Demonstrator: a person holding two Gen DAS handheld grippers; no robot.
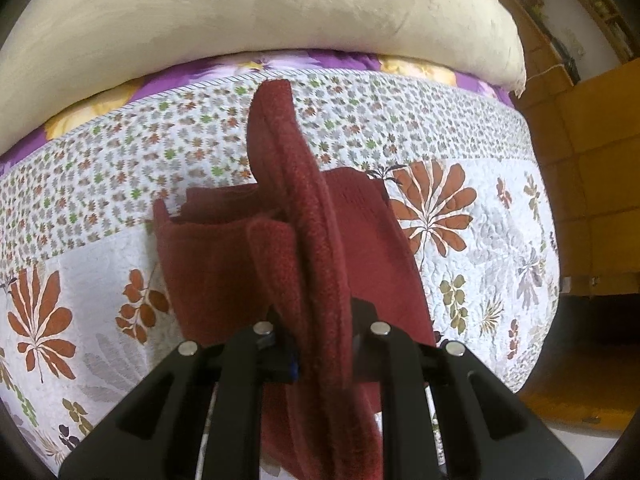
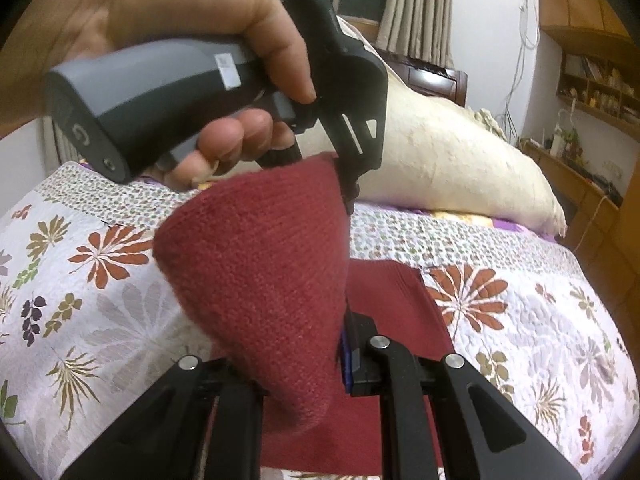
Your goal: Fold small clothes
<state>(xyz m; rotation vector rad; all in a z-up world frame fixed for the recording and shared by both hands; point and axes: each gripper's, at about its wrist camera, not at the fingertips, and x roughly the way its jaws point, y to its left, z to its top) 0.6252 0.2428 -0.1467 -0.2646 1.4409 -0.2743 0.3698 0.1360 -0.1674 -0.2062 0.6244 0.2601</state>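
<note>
So a dark red knitted garment (image 1: 320, 264) is pinched between the fingers of the left gripper (image 1: 320, 344), which are closed tight on a thick folded edge of it, and that edge is seen running up and away from the fingers as a raised ridge. In the right wrist view the same red cloth (image 2: 260, 280) is gripped by the right gripper (image 2: 320, 364) too, its fingers closed on the fabric with a blue pad just showing at the right finger, and a rounded drape of cloth is hung in front of them. The other gripper (image 2: 344, 168) is seen there from outside, held by a hand (image 2: 192, 20) on a grey handle, clamped on the top corner of that drape. The rest of the garment is spread flat on the quilt (image 1: 460, 240) below, near the middle of the bed. The fabric looks like a coarse wool knit, plain maroon, with several layers stacked and a ribbed part lying flat on the right. Counted up: one garment, two grippers, one hand in view, one floral quilt with orange flowers, and one big cream pillow (image 1: 280, 16) at the far side, with a purple flowered sheet (image 1: 280, 60) peeking out under it.
</note>
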